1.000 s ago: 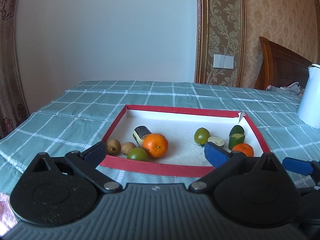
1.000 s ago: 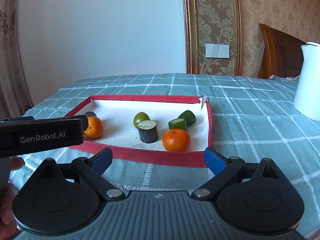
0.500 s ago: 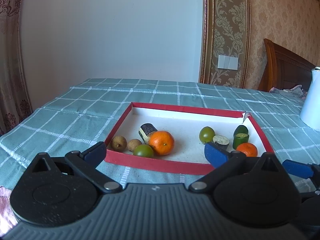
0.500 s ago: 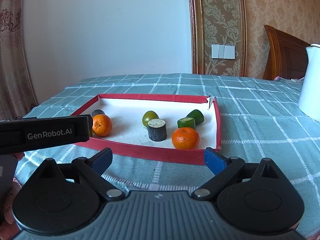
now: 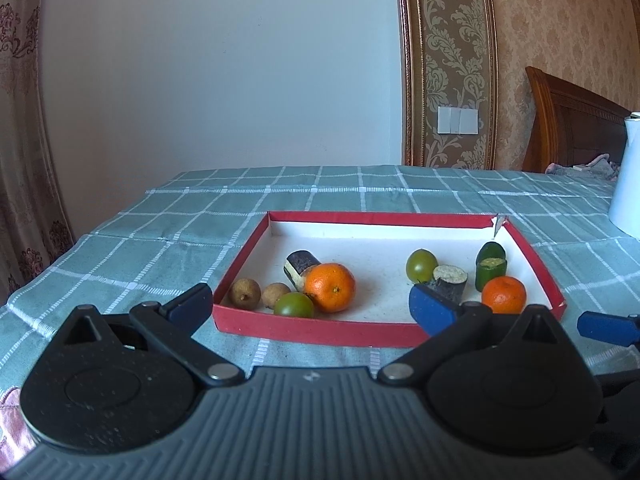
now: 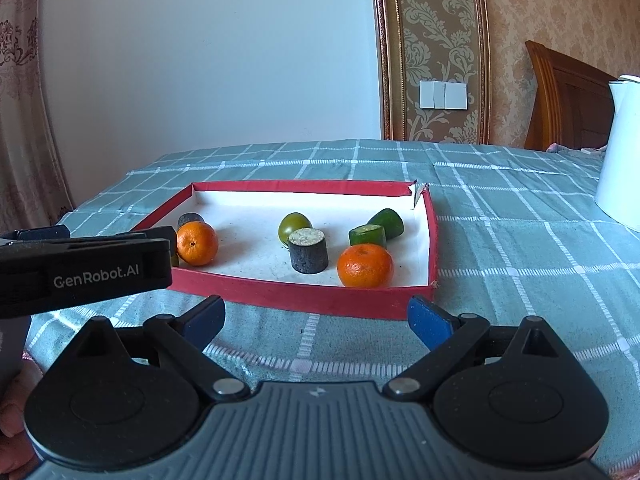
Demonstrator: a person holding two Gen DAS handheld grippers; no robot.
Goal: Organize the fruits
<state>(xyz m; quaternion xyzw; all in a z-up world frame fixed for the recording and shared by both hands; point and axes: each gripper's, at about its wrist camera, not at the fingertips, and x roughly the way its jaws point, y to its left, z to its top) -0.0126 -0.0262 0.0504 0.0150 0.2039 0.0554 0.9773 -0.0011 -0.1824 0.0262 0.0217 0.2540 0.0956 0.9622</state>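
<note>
Both the left tongs (image 5: 310, 304) and the right tongs (image 6: 316, 318) hung spread wide and empty above the checked green cloth of the bench (image 6: 520, 248), just short of the near red wall of the shallow tray (image 5: 312, 330). Inside the tray, two small brown fruits (image 5: 245, 293), a green fruit (image 5: 294, 305), a large orange (image 5: 330, 287) and a dark cylinder piece (image 5: 301, 265) sat clustered at the left. Another green fruit (image 6: 295, 226), an upright dark cylinder (image 6: 309, 250), two green cut pieces (image 6: 368, 235) and a second orange (image 6: 365, 266) lay toward the right, with a white jug (image 6: 620, 152) standing on the cloth well apart.
</note>
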